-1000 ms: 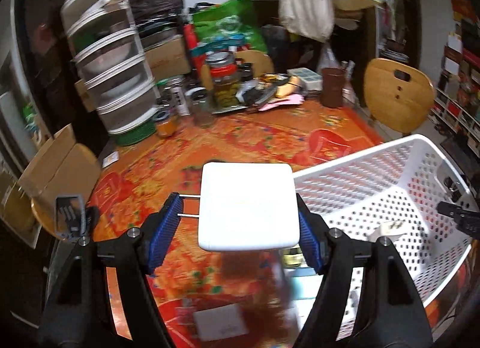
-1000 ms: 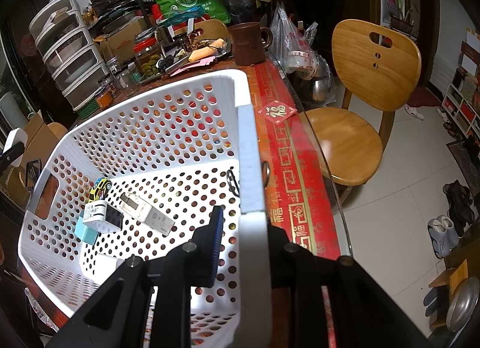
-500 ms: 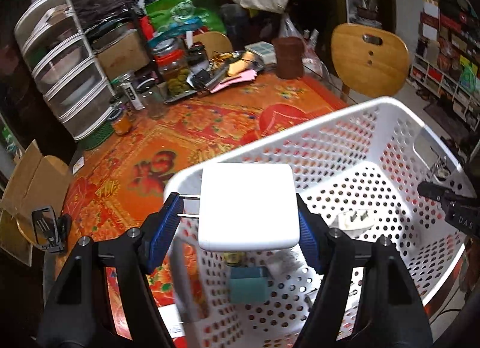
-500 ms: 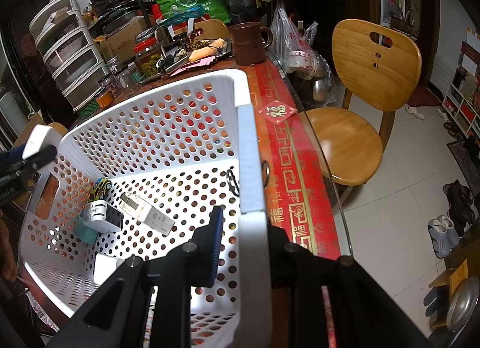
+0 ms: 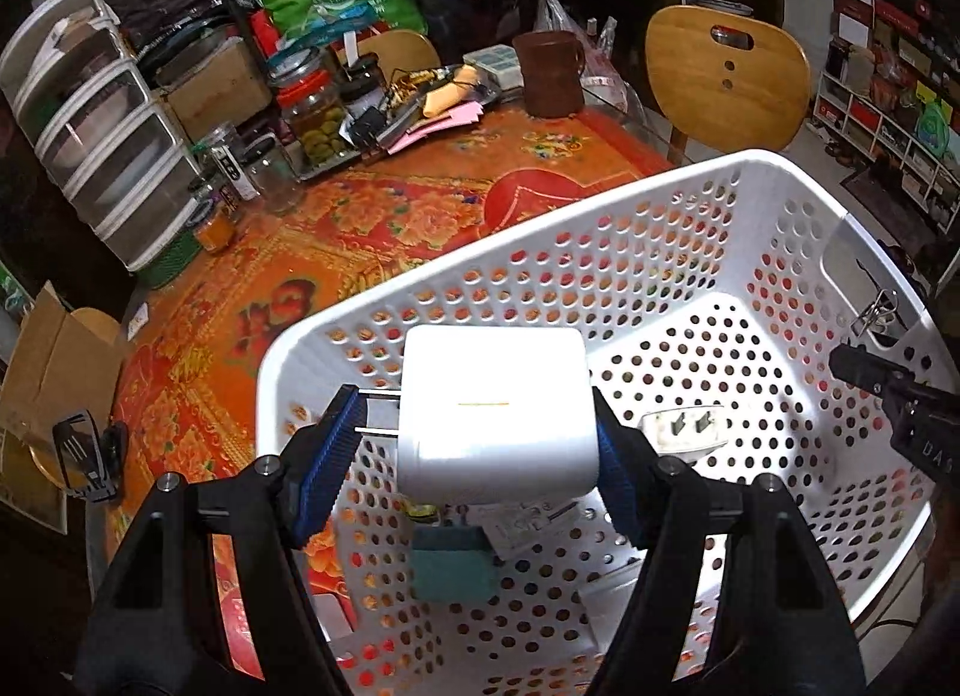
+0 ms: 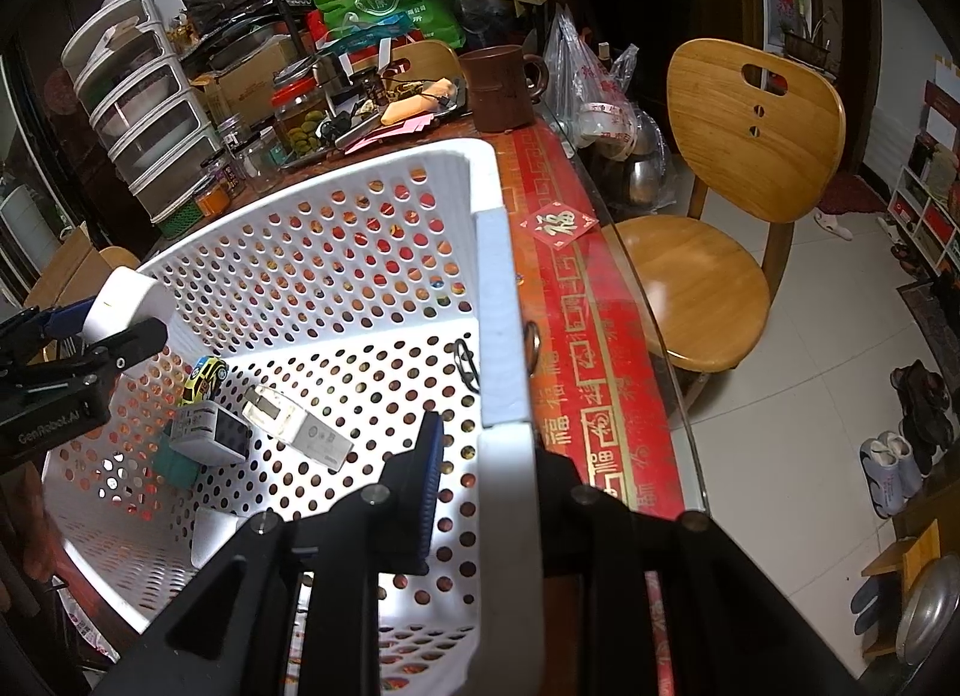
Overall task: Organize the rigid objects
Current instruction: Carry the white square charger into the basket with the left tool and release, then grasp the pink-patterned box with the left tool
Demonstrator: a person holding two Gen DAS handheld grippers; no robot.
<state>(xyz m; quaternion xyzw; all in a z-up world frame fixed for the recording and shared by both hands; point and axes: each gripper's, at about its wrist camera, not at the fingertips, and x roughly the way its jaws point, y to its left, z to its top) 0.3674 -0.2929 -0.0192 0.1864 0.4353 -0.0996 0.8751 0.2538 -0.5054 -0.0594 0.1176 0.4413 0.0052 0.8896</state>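
Our left gripper [image 5: 480, 444] clamps a white charger block [image 5: 495, 417], prongs sideways, above the near-left corner of the white perforated basket [image 5: 600, 228]. Our right gripper [image 6: 480, 456] pinches the basket's rim. Toy car [image 6: 204, 379], adapters already inside; we judge release remains.

A white power adapter [image 5: 495, 414] with two metal prongs pointing left sits at frame centre, above the basket. The white perforated basket [image 5: 690, 204] fills the lower right, holding small gadgets.
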